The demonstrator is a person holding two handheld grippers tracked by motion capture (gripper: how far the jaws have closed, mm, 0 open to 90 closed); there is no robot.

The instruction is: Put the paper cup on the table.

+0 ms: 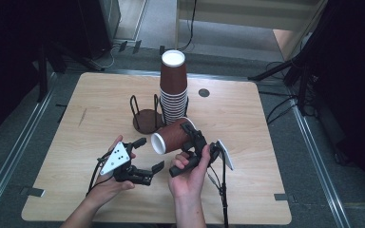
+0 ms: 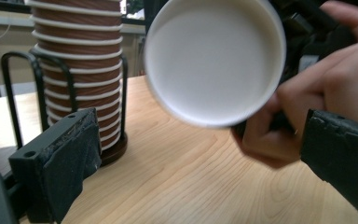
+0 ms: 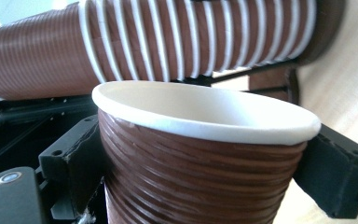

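High view: my right gripper (image 1: 190,135) clamped on ribbed paper cup (image 1: 171,135), held sideways above table (image 1: 100,95) centre; my left gripper (image 1: 148,154) spread, empty. Cup light, crushable; grip near rim.

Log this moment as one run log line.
right gripper: shut on brown paper cup, held sideways | left gripper: open, empty | cup stack: upright in holder
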